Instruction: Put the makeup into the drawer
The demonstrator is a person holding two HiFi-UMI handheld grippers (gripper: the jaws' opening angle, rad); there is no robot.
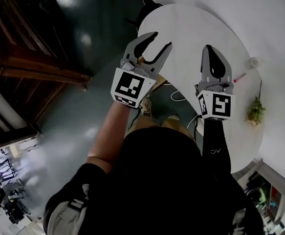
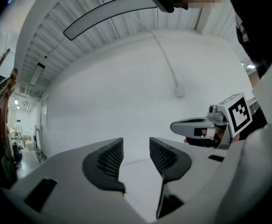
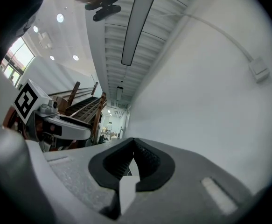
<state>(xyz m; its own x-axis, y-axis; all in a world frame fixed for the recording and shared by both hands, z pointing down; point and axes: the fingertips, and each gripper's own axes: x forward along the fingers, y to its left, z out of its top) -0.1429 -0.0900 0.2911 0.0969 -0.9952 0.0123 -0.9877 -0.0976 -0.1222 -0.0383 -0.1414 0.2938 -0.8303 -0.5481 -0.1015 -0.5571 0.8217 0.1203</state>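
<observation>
— On the white table [image 1: 191,23], at the right of the head view, what lies there?
— A small pink-tipped stick [image 1: 239,77], perhaps the makeup, too small to be sure. It lies bare on the tabletop, inside nothing. A white round thing [image 1: 252,62] sits above it, a green plant [image 1: 255,110] below.
— Any drawer?
— Shelving [image 1: 278,179] in the lower right corner holds clutter I cannot name; whether a drawer is there I cannot tell.
— The grippers?
— Left gripper [image 1: 160,40]: jaws well apart, nothing between. Right gripper [image 1: 209,50]: jaws closed together, empty, just left of the stick.
</observation>
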